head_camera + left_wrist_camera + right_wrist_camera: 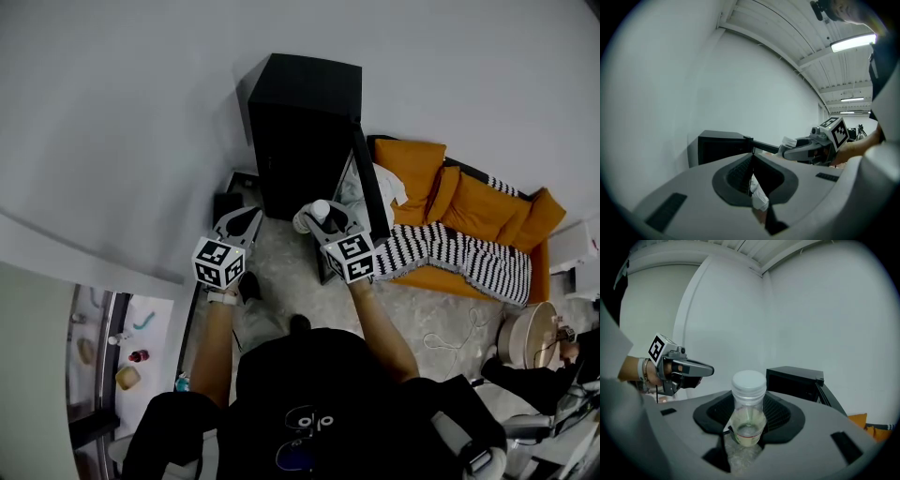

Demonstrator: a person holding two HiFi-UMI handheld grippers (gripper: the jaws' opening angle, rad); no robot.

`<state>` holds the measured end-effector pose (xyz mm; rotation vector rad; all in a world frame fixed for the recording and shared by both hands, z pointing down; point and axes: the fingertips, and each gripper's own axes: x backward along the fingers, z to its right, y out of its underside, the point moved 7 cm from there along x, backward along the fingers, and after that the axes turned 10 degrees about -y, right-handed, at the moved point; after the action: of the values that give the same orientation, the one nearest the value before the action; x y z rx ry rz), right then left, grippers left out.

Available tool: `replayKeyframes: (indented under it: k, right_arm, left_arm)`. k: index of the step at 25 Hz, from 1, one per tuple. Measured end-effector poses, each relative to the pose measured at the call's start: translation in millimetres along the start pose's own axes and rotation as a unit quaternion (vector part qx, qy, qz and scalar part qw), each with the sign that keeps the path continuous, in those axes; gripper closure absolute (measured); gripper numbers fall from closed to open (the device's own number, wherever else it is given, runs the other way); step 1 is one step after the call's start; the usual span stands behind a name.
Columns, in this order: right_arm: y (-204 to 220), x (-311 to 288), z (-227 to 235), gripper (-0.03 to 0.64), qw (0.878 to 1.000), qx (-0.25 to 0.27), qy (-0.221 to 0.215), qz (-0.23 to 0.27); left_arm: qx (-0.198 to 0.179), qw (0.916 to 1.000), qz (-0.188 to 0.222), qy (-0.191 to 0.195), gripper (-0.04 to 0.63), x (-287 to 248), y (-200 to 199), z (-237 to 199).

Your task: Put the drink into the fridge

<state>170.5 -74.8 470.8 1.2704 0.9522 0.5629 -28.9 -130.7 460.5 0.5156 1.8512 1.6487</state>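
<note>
Grips a white-capped drink bottle (748, 404) in the right gripper (317, 217), near the black fridge (302, 141) (door (372, 187) swung open). Carries nothing in the left gripper (249, 220), jaws pressed together. Not yet placed inside.

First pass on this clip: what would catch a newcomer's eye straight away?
The white-capped drink bottle gripped in the right tool, held out toward the black fridge, which stands against the wall with its door open. To the right, an orange sofa with a striped blanket stands out; the left tool is shut and empty.
</note>
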Motion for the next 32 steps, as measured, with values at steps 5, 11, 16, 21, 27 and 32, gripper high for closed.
replayKeyframes:
  k: [5,11,16,21,27,32]
  right_arm:
    - [-1.0,-14.1,7.8,0.421,1.0,-0.002,0.005,-0.005]
    - [-3.4,-35.1,15.4,0.42,1.0,-0.008,0.006,-0.013]
    - [-4.6,-63.4,30.5,0.42,1.0,-0.015,0.004,-0.018]
    - [-3.7,-100.6,47.7,0.421,0.999,-0.016,0.0,-0.035]
    - [3.8,-146.9,78.4,0.421,0.998,-0.009,0.012,-0.055]
    - [23.3,-187.3,104.6,0.421,0.997,-0.002,0.02,-0.071]
  left_arm:
    - [0.001,1.0,-0.006,0.002,0.588,-7.3,0.8,-16.3]
    - [0.001,0.9999,-0.014,0.002,0.588,-15.7,0.4,-36.9]
    - [0.005,0.9997,-0.026,-0.001,0.588,-27.1,4.8,-61.1]
    - [0.015,0.999,-0.043,-0.004,0.588,-42.9,16.9,-92.1]
    - [0.021,0.9982,-0.057,0.003,0.588,-75.9,36.0,-124.5]
    - [0.012,0.9993,-0.035,0.0,0.588,-111.0,54.1,-148.5]
